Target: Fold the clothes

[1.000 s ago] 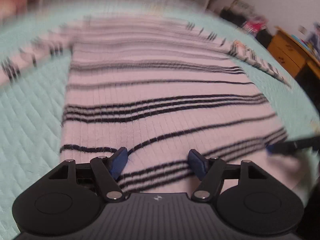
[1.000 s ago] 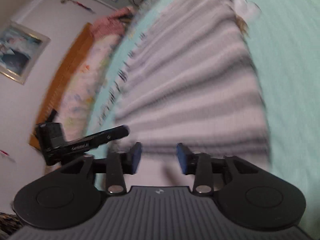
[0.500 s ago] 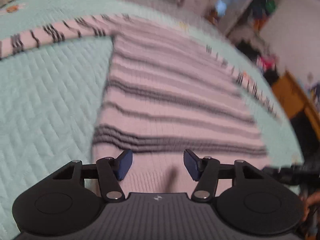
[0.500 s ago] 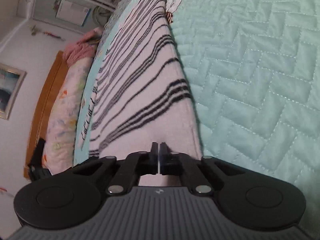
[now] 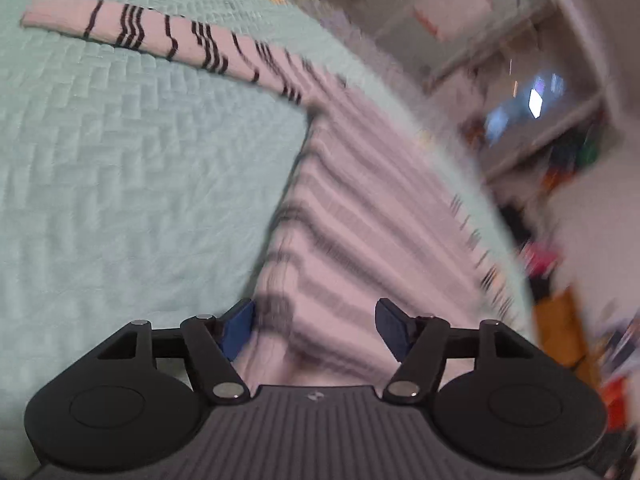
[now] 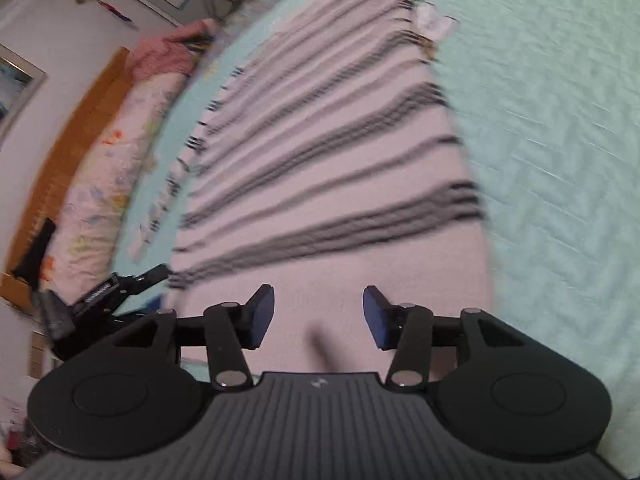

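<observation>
So the pink knit sweater with black stripes [image 6: 320,168] is laid out flat on the mint-green quilted bedspread [image 6: 560,140], one sleeve [image 5: 160,38] stretched out far left. Right claw [image 6: 319,316] is opening over the hem, gripping nothing. Left claw [image 5: 316,326] is opening too, empty, at the sweater's left edge.

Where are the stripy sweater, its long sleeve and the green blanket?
stripy sweater [image 6: 352,184], right wrist view, middle of its body.
long sleeve [image 5: 160,36], left wrist view, mid-length.
green blanket [image 5: 120,184], left wrist view, bare quilted part.
</observation>
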A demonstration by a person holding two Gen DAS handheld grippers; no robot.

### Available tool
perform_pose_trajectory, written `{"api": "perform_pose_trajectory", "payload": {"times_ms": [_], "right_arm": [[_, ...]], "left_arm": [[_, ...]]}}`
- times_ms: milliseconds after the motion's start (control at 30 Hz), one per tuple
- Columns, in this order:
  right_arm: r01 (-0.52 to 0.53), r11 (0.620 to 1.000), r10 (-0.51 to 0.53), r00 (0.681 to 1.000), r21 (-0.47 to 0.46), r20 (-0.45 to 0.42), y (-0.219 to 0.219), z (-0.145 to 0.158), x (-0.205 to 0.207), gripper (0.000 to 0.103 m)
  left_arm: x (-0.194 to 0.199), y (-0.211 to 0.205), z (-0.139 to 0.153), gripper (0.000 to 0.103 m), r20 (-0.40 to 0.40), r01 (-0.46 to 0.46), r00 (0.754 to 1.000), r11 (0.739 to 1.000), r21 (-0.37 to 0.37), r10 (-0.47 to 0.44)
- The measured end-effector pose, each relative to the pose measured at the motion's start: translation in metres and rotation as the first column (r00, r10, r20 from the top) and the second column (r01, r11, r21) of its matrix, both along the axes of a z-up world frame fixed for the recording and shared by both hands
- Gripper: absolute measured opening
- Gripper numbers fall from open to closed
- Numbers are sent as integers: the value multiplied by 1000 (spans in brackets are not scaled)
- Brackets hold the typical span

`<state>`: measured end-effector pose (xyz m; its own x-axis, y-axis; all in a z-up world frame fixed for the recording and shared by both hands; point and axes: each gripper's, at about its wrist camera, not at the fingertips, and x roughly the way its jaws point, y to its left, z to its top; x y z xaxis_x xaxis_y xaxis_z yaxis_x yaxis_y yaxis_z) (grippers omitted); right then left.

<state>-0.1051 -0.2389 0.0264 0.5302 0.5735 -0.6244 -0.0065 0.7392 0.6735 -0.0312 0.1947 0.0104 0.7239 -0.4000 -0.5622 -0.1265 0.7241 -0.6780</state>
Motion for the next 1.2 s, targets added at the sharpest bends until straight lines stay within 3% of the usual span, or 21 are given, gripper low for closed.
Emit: {"api": "perform_pose_trajectory", "payload": {"times_ms": [100, 133, 200, 233, 267, 333, 400, 500, 600, 667, 800, 867, 933, 1100, 1200], "right_arm": [[-33, 999, 34, 995, -11, 95, 21, 31, 12, 51], [-59, 997, 65, 987, -44, 144, 30, 45, 16, 51], [-119, 975, 169, 946, -189, 277, 66, 76, 22, 52], [-141, 951, 233, 911, -275, 340, 86, 92, 25, 56], [-152, 919, 300, 869, -364, 394, 110, 107, 26, 59], [-171, 846, 432, 775, -506, 461, 160, 127, 30, 73], [-199, 759, 568, 669, -620, 480, 210, 139, 34, 74], [-179, 608, 723, 527, -773, 447, 286, 137, 43, 74], [-144, 470, 835, 393, -871, 385, 355, 119, 55, 74], [-141, 389, 883, 339, -910, 325, 396, 101, 67, 74], [-106, 252, 942, 254, -962, 218, 466, 61, 90, 74], [-76, 191, 962, 211, -979, 172, 496, 41, 97, 74], [-51, 134, 977, 175, -990, 123, 518, 22, 102, 73], [0, 17, 994, 111, -1000, 17, 557, -18, 116, 73], [31, 9, 995, 96, -999, 12, 569, -30, 118, 73]], "left_arm": [[3, 17, 9, 69, 60, -202, 977, 979, -32, 204], [3, 25, 10, 69, 67, -289, 954, 956, -41, 291], [0, 43, 3, 69, 28, -458, 887, 886, -74, 461], [-2, 52, -1, 69, 6, -533, 844, 841, -89, 536], [-3, 60, -6, 69, -13, -574, 817, 812, -107, 576], [-6, 72, -17, 69, -17, -593, 802, 793, -144, 597], [-15, 80, -22, 69, 6, -606, 790, 783, -141, 613], [-28, 96, -24, 69, 47, -639, 761, 759, -122, 647], [-42, 120, -21, 69, 60, -700, 700, 700, -141, 711], [-63, 134, -12, 70, 62, -757, 638, 640, -130, 768], [-84, 155, -9, 70, 65, -827, 548, 552, -111, 834], [-92, 157, -10, 70, 71, -840, 527, 532, -106, 847], [-98, 157, -8, 70, 80, -850, 516, 521, -73, 853], [-99, 158, -11, 70, 110, -851, 518, 524, -38, 848], [-90, 166, -15, 70, 110, -853, 513, 520, -47, 851]]}}
